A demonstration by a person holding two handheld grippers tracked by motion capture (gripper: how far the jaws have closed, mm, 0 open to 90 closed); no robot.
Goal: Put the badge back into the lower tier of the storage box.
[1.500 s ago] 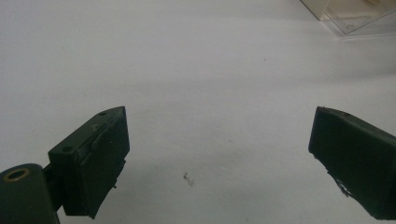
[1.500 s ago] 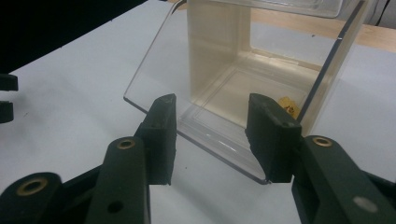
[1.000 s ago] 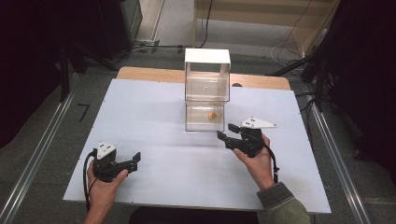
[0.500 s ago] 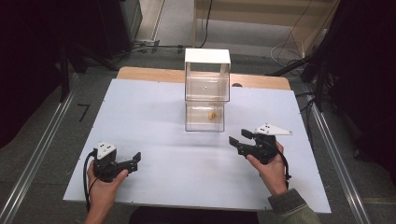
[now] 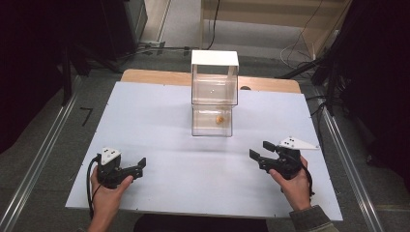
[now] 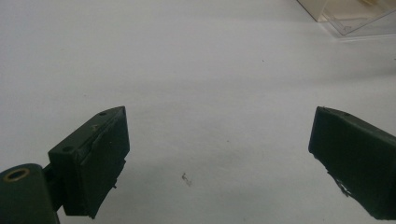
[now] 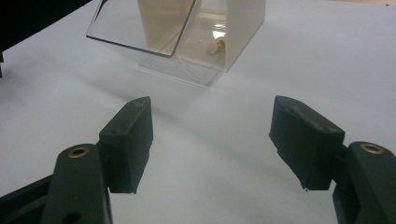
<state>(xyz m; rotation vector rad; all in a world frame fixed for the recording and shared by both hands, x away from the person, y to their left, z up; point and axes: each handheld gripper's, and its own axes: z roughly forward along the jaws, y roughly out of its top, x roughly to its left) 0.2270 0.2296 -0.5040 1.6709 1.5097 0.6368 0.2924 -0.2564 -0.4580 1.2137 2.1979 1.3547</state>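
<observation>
A clear plastic box (image 5: 212, 96) with a white top stands at the middle back of the white table (image 5: 145, 116). A small orange-yellow piece (image 5: 220, 119) lies inside its lower part, and the right gripper view shows this piece (image 7: 215, 45) in the box (image 7: 243, 28) ahead. My right gripper (image 5: 258, 149) sits at the front right, well clear of the box. Its jaws have just been opening and stand open (image 7: 212, 135) with nothing between them. At the front left, my left gripper (image 5: 141, 165) rests open over bare table (image 6: 219, 154), and a box corner (image 6: 345, 14) shows far off.
A wooden board (image 5: 154, 77) juts out behind the table's far edge. Metal rails (image 5: 43, 145) run along both sides of the table, and cables lie on the floor behind it. Dark curtains close in left and right.
My right gripper has drawn away from the box, to the right and toward the near edge, and its jaws have spread wider. The left gripper has stayed put.
</observation>
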